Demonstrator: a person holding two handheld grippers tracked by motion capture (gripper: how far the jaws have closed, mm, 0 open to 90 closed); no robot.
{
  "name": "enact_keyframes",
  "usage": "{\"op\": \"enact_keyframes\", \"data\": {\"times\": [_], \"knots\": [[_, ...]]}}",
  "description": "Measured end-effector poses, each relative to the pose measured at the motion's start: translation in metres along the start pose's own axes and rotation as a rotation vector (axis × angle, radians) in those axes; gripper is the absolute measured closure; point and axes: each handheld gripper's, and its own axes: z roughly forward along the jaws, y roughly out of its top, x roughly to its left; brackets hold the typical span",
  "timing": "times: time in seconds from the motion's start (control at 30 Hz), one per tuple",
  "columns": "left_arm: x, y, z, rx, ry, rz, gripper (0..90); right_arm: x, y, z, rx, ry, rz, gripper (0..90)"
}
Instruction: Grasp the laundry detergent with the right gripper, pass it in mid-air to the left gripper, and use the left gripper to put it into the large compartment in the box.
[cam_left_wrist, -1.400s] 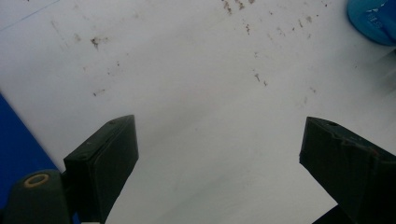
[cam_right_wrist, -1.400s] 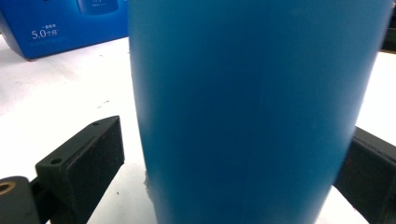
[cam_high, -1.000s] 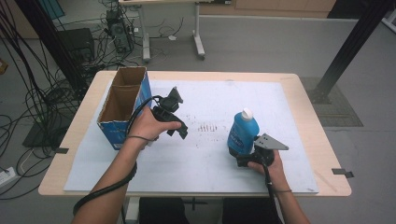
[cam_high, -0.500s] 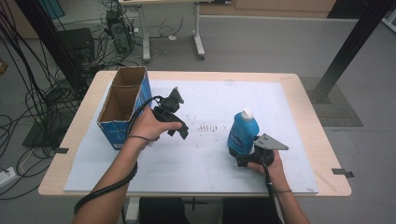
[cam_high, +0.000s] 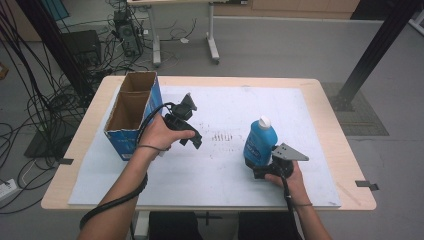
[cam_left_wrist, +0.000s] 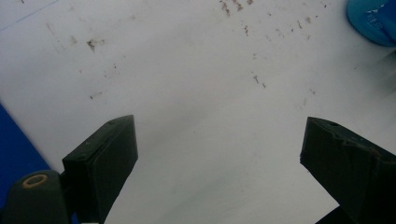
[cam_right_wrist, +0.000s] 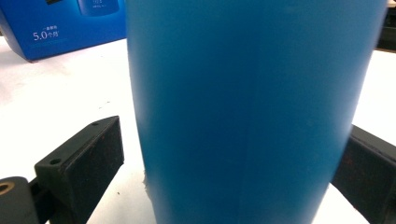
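A blue bottle (cam_high: 260, 142) with a white cap stands upright on the white mat (cam_high: 220, 170), right of the middle. My right gripper (cam_high: 257, 169) sits low at its base with a jaw on each side. In the right gripper view the bottle (cam_right_wrist: 247, 112) is between the jaws of my right gripper (cam_right_wrist: 233, 163); the left fingertip (cam_right_wrist: 93, 149) stands a little off its wall, so the gripper is open. My left gripper (cam_high: 194, 140) hangs above the mat beside the box, tilted down. In its own view my left gripper (cam_left_wrist: 217, 154) is open over bare mat, nothing between the jaws.
An open blue cardboard box (cam_high: 135, 142) with two compartments stands at the mat's left edge, also seen as box (cam_right_wrist: 65, 28). Dark smudges (cam_high: 222, 136) mark the mat's middle. The wooden table (cam_high: 340, 120) borders the mat; cables and desk legs lie on the floor behind.
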Motion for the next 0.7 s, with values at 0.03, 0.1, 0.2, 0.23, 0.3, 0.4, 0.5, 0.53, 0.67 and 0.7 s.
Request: {"op": "enact_keyframes", "data": {"times": [0.03,0.1,0.2,0.23,0.3,0.4,0.5,0.53,0.67,0.7], "knots": [[-0.0001,-0.0004,0.0003,0.002,0.000,-0.002,11.5,0.0000,0.0000,0.0000,0.000,0.000,0.000,2.7],[0.0001,-0.0006,0.0005,0.003,0.001,-0.003,11.4,0.0000,0.0000,0.0000,0.000,0.000,0.000,2.7],[0.0006,-0.0016,0.0012,0.003,0.003,-0.008,11.5,-0.0002,-0.0001,-0.0001,-0.001,0.000,0.001,2.7],[0.0005,-0.0017,0.0011,0.005,0.001,-0.007,11.4,-0.0001,-0.0001,-0.0001,-0.002,-0.001,0.002,2.7],[0.0003,-0.0018,0.0010,0.003,0.002,-0.008,11.4,-0.0002,-0.0001,-0.0002,-0.002,-0.001,0.002,3.1],[0.0001,-0.0014,0.0006,0.002,0.002,-0.009,11.5,-0.0001,-0.0002,-0.0004,-0.004,-0.002,0.005,3.6],[-0.0005,-0.0008,-0.0003,0.003,0.004,-0.004,11.4,0.0001,-0.0003,-0.0005,-0.005,-0.001,0.003,3.9],[-0.0006,-0.0006,-0.0007,0.006,0.004,-0.002,11.4,0.0001,-0.0003,-0.0005,-0.005,-0.001,0.005,3.9],[-0.0014,-0.0006,-0.0009,0.002,0.004,-0.005,11.4,-0.0001,-0.0003,-0.0006,-0.007,-0.001,0.004,3.9],[-0.0015,-0.0007,-0.0010,0.001,0.004,-0.005,11.5,-0.0001,-0.0003,-0.0006,-0.007,0.000,0.004,3.9]]}}
